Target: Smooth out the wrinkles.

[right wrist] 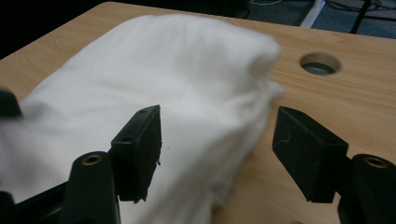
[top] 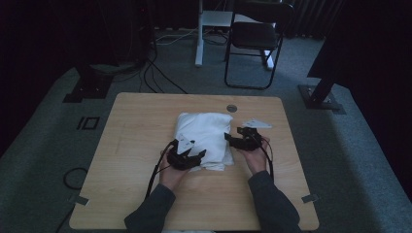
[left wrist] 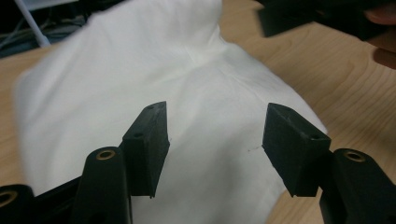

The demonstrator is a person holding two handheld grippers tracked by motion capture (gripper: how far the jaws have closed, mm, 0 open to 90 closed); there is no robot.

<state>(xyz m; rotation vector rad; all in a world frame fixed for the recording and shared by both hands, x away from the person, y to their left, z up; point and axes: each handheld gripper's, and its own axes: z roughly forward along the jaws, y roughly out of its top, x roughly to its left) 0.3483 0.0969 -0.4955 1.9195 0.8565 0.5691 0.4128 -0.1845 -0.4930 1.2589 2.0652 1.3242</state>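
- Table: light wood top, the largest item before me; a round cable hole sits near its far edge. My forearms come in over the near edge.
- White cloth: a soft, folded bundle lying at the middle of the table, stacked in several layers, with the thick folded edge toward my right. It rests flat on the wood and nothing lifts it. In the left gripper view the cloth spreads under and beyond my jaws; in the right gripper view its rounded fold lies between the jaws, close to the cable hole.
- Left gripper: at the cloth's near left corner, over the fabric. My jaws stand apart, moderately wide, pads clear of the cloth; I grip nothing.
- Right gripper: at the cloth's right edge, just beside the fold. My jaws stand wide; one is over the cloth, the other over bare wood, and neither pinches fabric.
- Small pale piece: lies on the table just beyond my right gripper; too dim to say what it is.
- Progress, as I judge it: the folding looks largely done, since the bundle is compact and squared and both sets of jaws are free of it. What may be left is a last fold or tidying of the loose near edge; I cannot tell which.
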